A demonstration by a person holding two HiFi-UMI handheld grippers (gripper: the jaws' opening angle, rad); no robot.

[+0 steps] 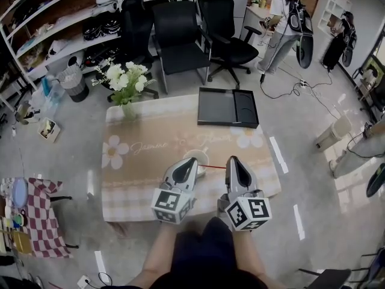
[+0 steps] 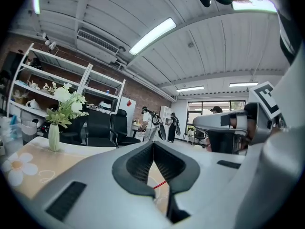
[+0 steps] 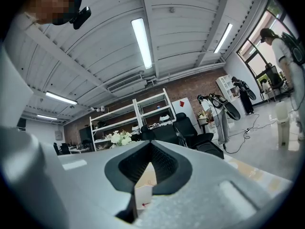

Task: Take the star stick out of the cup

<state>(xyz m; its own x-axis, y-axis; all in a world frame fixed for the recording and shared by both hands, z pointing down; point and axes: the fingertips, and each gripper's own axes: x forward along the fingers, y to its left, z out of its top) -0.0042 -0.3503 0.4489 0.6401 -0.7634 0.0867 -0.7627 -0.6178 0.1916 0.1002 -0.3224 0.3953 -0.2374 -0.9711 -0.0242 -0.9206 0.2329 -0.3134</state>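
A white cup (image 1: 197,155) stands on the beige flowered tablecloth (image 1: 138,173), near the table's front edge. A thin red stick (image 1: 214,167) reaches from the cup sideways to the right, ending beside my right gripper (image 1: 234,161). Its star end is hidden. My left gripper (image 1: 190,162) hangs just in front of the cup and covers part of it. In the left gripper view the jaws (image 2: 153,145) meet at their tips, and the red stick (image 2: 160,183) shows through the gap below. The right gripper's jaws (image 3: 151,146) are shut too, with the cup (image 3: 143,194) showing below them.
A vase of white flowers (image 1: 126,83) stands at the table's back left and a black tray (image 1: 227,107) at the back right. Office chairs (image 1: 180,35) and shelves stand behind the table. People stand at the far right of the room.
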